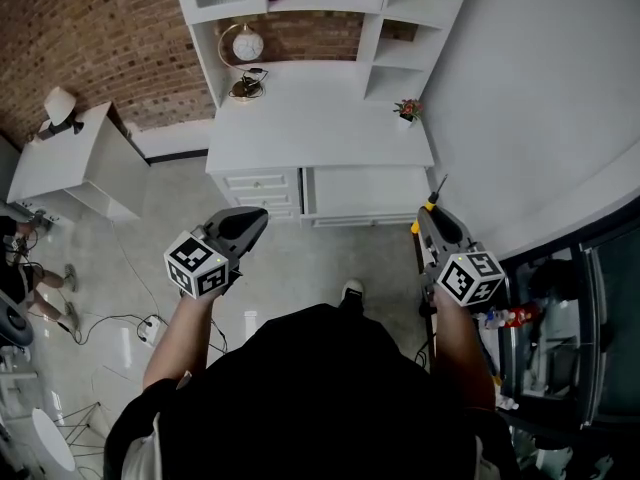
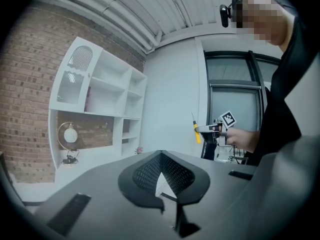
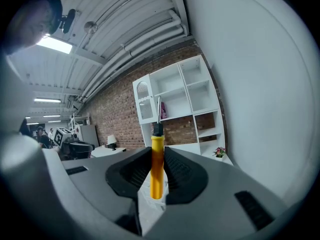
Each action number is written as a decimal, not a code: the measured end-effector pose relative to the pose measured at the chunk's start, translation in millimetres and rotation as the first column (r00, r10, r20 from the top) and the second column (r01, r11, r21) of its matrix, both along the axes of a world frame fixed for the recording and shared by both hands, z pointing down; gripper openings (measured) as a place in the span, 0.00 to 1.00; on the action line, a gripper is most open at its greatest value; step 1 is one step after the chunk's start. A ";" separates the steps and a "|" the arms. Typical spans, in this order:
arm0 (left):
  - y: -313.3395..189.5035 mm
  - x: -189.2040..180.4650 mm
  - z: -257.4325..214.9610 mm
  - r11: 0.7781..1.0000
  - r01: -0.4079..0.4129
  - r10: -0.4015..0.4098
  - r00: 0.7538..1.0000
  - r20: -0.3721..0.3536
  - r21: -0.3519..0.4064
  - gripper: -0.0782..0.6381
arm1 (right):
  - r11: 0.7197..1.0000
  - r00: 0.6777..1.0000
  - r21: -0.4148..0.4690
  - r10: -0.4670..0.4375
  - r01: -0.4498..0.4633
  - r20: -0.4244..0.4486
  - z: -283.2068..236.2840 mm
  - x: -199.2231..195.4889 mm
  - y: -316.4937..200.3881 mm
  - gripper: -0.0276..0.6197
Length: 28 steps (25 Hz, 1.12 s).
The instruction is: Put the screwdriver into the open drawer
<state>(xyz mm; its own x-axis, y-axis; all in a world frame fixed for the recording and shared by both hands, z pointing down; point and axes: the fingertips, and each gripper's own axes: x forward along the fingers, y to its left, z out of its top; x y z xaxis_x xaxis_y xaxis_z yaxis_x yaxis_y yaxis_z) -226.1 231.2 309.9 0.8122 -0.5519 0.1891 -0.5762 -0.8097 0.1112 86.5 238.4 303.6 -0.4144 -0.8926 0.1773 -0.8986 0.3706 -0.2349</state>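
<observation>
Yellow-handled screwdriver, one, clamped in right gripper, left gripper closed, empty

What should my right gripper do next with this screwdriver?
Probably carry it forward and down toward the drawers. The right gripper is shut on the screwdriver by its yellow handle, shaft upward, held short of the white desk. No drawer visibly stands open in the head view.

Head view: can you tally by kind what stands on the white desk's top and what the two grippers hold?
On the white desk:
Round gold-framed ornament: 1
Potted plant: 1
In the right gripper jaws:
Screwdriver: 1
In the left gripper jaws: 0
Total: 3
</observation>
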 end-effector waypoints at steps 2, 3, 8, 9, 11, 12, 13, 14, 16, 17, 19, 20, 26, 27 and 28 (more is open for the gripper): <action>-7.2 3.6 2.4 1.000 0.004 -0.004 1.000 0.005 -0.005 0.13 | 1.000 1.000 -0.002 -0.003 0.003 0.000 0.6 4.1 -9.7 0.17; -11.1 5.4 3.4 1.000 0.006 -0.005 1.000 0.008 -0.008 0.13 | 1.000 1.000 -0.003 -0.005 0.005 0.000 1.1 5.9 -14.8 0.17; -30.3 10.4 6.8 1.000 0.022 -0.021 1.000 0.015 -0.019 0.13 | 1.000 1.000 -0.014 -0.023 0.023 0.002 5.0 10.8 -40.8 0.17; -34.6 12.1 7.2 0.999 0.026 -0.025 1.000 0.016 -0.021 0.13 | 1.000 1.000 -0.016 -0.027 0.027 0.002 6.1 12.6 -46.2 0.17; -42.6 15.0 9.0 0.999 0.032 -0.032 0.999 0.018 -0.025 0.13 | 0.999 0.999 -0.020 -0.033 0.033 0.004 8.5 15.7 -56.3 0.17; -46.1 16.0 10.2 0.999 0.035 -0.034 0.999 0.020 -0.028 0.13 | 0.999 0.999 -0.022 -0.036 0.036 0.005 9.7 16.8 -60.8 0.17; -49.6 17.0 11.2 0.999 0.037 -0.037 0.999 0.023 -0.031 0.13 | 0.999 0.999 -0.024 -0.039 0.039 0.006 10.5 17.9 -65.2 0.17; -53.5 18.2 12.0 0.999 0.040 -0.039 0.999 0.025 -0.033 0.13 | 0.999 0.999 -0.025 -0.042 0.042 0.006 10.8 19.3 -69.8 0.17; -62.2 21.2 13.4 0.998 0.047 -0.046 0.999 0.027 -0.036 0.13 | 0.999 0.999 -0.027 -0.047 0.047 0.005 11.6 23.1 -79.3 0.17; -66.5 22.9 14.0 0.998 0.050 -0.049 0.998 0.028 -0.038 0.13 | 0.998 0.999 -0.029 -0.049 0.049 0.006 12.6 25.3 -83.9 0.17; -73.7 26.5 15.1 0.998 0.054 -0.053 0.998 0.028 -0.043 0.13 | 0.998 0.999 -0.035 -0.052 0.052 0.006 15.0 29.4 -91.8 0.17; -77.0 28.3 15.7 0.997 0.056 -0.054 0.998 0.029 -0.045 0.13 | 0.998 0.999 -0.038 -0.054 0.054 0.006 16.0 31.2 -95.5 0.17; -98.0 40.5 19.7 0.996 0.067 -0.065 0.997 0.037 -0.056 0.13 | 0.997 0.998 -0.050 -0.064 0.064 0.006 20.2 44.7 -118.0 0.17; -101.2 42.6 20.7 0.996 0.069 -0.067 0.997 0.038 -0.056 0.13 | 0.997 0.998 -0.052 -0.065 0.065 0.006 21.5 46.9 -121.6 0.17; -104.4 44.8 22.0 0.996 0.072 -0.070 0.997 0.039 -0.057 0.13 | 0.996 0.998 -0.053 -0.066 0.066 0.006 22.9 49.1 -125.3 0.17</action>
<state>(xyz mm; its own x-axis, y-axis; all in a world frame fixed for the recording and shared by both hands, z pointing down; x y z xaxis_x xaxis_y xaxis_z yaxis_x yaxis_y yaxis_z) -181.3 126.8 331.9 0.7630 -0.5953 0.2520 -0.6368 -0.7593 0.1343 135.5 113.1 326.5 -0.4733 -0.8524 0.2222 -0.8714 0.4161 -0.2597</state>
